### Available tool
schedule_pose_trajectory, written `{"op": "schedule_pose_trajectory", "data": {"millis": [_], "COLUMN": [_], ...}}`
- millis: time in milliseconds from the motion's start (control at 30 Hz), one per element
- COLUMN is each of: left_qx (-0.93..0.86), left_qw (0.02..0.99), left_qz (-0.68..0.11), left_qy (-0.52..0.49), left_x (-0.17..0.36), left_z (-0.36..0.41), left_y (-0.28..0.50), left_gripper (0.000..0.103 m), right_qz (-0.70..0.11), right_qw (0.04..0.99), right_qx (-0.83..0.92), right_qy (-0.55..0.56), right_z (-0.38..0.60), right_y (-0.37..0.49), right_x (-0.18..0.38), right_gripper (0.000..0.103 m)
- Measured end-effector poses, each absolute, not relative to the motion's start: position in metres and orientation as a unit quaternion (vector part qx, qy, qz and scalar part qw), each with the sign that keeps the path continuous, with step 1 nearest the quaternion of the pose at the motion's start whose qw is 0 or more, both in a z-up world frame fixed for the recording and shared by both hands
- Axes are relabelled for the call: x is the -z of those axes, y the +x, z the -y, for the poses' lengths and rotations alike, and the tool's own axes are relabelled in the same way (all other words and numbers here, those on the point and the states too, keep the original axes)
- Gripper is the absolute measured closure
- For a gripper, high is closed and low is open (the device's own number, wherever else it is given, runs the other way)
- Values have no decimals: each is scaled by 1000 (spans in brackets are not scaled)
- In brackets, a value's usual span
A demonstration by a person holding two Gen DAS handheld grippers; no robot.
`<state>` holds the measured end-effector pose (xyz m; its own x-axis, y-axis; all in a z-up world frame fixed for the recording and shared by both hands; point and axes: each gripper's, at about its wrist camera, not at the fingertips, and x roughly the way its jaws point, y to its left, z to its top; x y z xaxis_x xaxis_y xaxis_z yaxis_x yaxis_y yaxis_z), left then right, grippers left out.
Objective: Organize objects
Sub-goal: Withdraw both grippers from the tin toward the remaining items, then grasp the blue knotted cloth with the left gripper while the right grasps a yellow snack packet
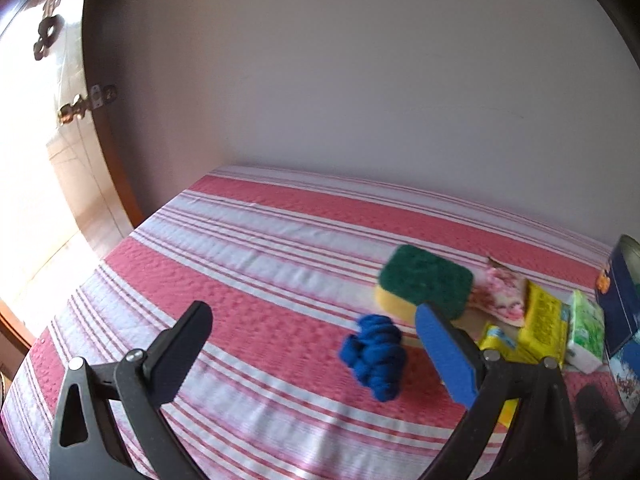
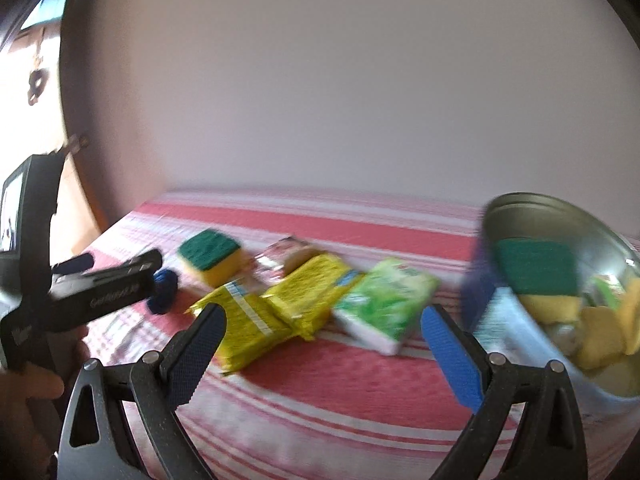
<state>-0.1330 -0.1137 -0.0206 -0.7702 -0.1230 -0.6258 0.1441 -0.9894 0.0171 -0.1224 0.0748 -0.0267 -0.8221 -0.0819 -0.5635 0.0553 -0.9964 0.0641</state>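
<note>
Red-and-white striped bedspread [image 1: 256, 264] fills the lower half of both views, quilted texture, pale wall behind; a wooden door [image 1: 100, 184] edges the left of the frame.

Round metal tin [image 2: 532, 216], blue outside, sits at the right edge of the right wrist view, mouth tilted toward the camera. Inside: a green-topped yellow sponge [image 2: 540, 276] and some yellow pieces, too blurred to name. In the left wrist view only a sliver of the tin shows at far right.

Row of loose items across frame centre in the right wrist view, left to right:
- blue knitted bundle [image 1: 374, 354], crumpled, deep blue, left of centre
- second sponge [image 1: 424, 280], green scouring pad on yellow foam, lying flat, just behind the bundle
- pink-patterned packet [image 1: 504, 292] beside the sponge, partly under it
- two yellow packets [image 2: 280, 308], overlapping
- green-and-white tissue pack [image 2: 384, 304], nearest the tin, apart from it

Left gripper [image 1: 316, 344]: jaws spread wide, nothing between them, blue pad facing in; the knitted bundle lies on the bedspread in the gap as framed. Whether the tips touch the cloth, cannot tell.

Right gripper [image 2: 324, 344]: jaws wide apart, empty, over the yellow packets and tissue pack. The frame is motion-blurred.
</note>
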Motion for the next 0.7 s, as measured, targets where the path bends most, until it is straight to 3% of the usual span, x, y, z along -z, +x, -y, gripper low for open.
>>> {"op": "schedule_pose_trajectory", "data": {"millis": [233,567,667,700], "left_qx": [935,928,925,924], "left_qw": [78,64,52,49], "left_qz": [-40,-52,-44,-37], "left_qy": [342,364,374,378], "left_x": [22,29,34,36], "left_z": [125,130,126,123], "left_y": [-139,-150,-154,-155], "left_gripper": [0,0,0,0], "right_qz": [-2,-41,-64,-77], "right_qw": [98,110,108,103], "right_qx": [924,907,906,906], "right_qy": [370,403,404,404], "right_z": [-38,-8,-4,-4], "right_y": [-151,-177,-175,-174], "right_x": [45,55,56,57], "right_gripper": [3,4,18,27]}}
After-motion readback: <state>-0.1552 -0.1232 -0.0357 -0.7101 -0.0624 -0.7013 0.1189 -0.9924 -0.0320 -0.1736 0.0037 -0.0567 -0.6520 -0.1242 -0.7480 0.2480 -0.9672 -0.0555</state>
